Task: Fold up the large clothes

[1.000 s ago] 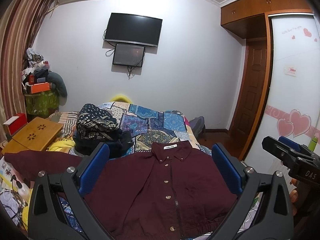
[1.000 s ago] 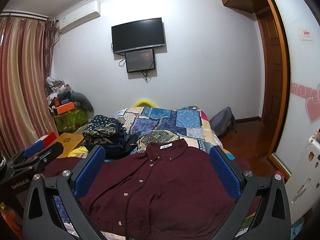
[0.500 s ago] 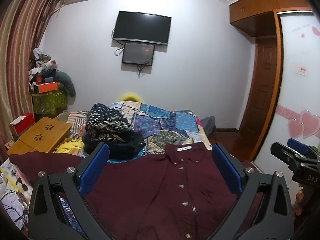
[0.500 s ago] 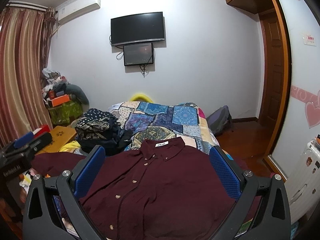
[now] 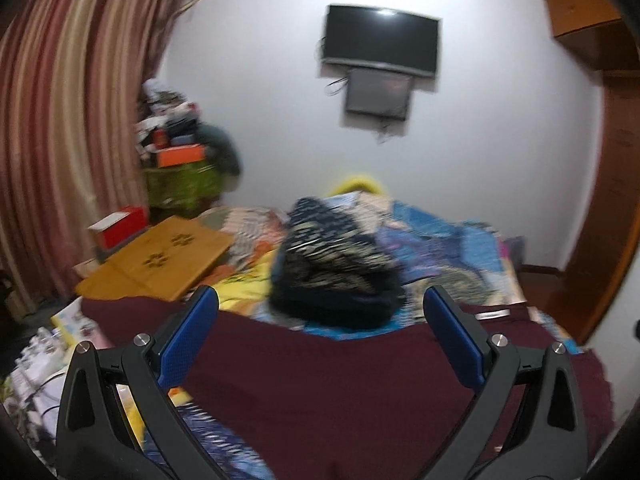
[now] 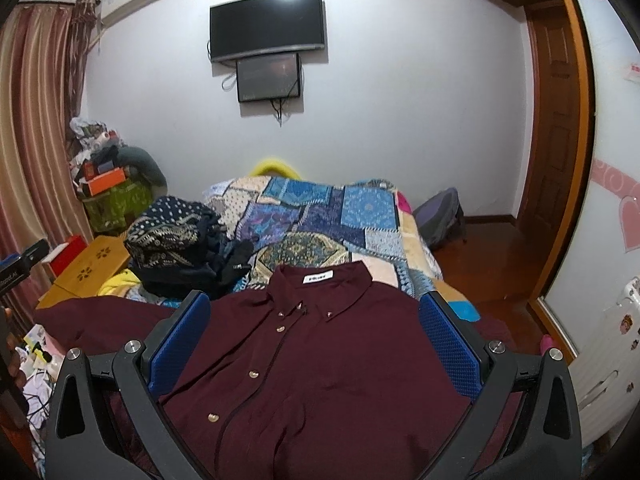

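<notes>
A maroon button-up shirt (image 6: 320, 352) lies flat, front up, on the near end of the bed, collar and white label toward the far wall. Its left sleeve (image 6: 100, 320) stretches out to the left. My right gripper (image 6: 314, 316) hovers above the shirt's chest, open, nothing between its blue pads. In the blurred left wrist view the shirt (image 5: 340, 380) fills the foreground, and my left gripper (image 5: 320, 312) is open above its left shoulder and sleeve (image 5: 128, 308). The left gripper's body (image 6: 20, 264) shows at the left edge of the right wrist view.
A patchwork quilt (image 6: 320, 216) covers the bed. A pile of dark patterned clothes (image 6: 180, 244) sits just beyond the shirt on the left. A wooden lap table (image 5: 160, 260) and a red box (image 5: 120, 224) lie at the left, by striped curtains. Loose clutter (image 6: 36, 344) lies lower left.
The left gripper has swung left, so the shirt's collar slid to the right edge of its view and the wooden table came in. The right gripper has moved closer to the shirt.
</notes>
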